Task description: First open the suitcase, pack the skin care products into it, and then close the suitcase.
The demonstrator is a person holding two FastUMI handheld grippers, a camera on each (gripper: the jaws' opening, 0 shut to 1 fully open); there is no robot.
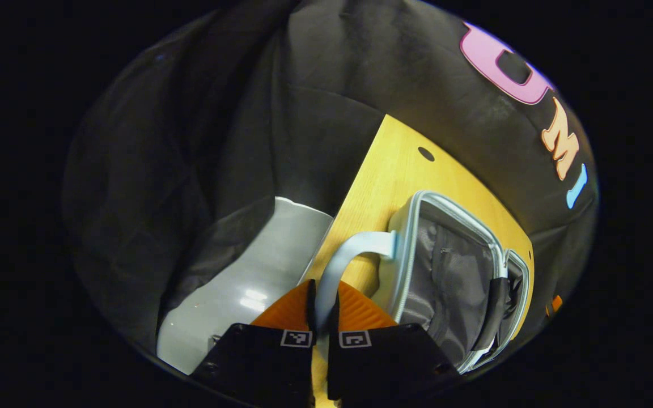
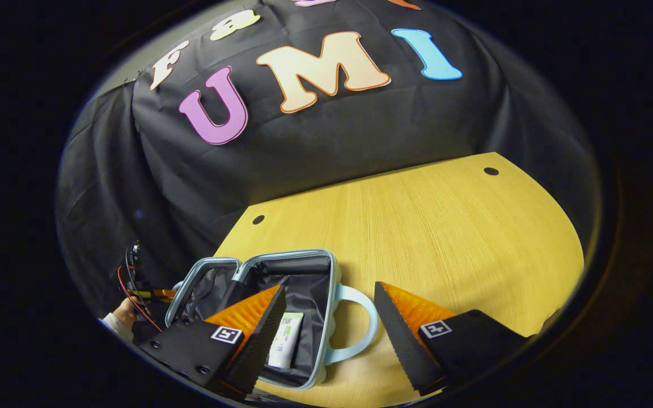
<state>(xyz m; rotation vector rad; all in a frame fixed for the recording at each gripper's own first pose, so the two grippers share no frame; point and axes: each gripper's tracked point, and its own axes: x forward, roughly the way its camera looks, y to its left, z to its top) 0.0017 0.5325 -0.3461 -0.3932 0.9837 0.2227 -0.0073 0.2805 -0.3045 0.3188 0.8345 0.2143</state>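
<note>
Suitcase (image 2: 281, 317) lies open on the table (image 2: 445, 238), tube (image 2: 285, 340) inside. Our left gripper (image 1: 322, 317) pinches the suitcase's handle (image 1: 349, 255); right gripper (image 2: 326, 334) gapes over it. We judge the shell light, stiff; lid rim suits closing.

Both views are dim at the edges, with strong fisheye bending toward the rim. Light seems to fall from above: the wooden table (image 2: 428, 226) glows warm and evenly bright in the right gripper view. In the left gripper view, white glare spots sit on the grey floor (image 1: 253, 297) around 7 o'clock. The dark cloth (image 1: 190, 158) from 9 to 12 o'clock loses detail in shadow.
</note>
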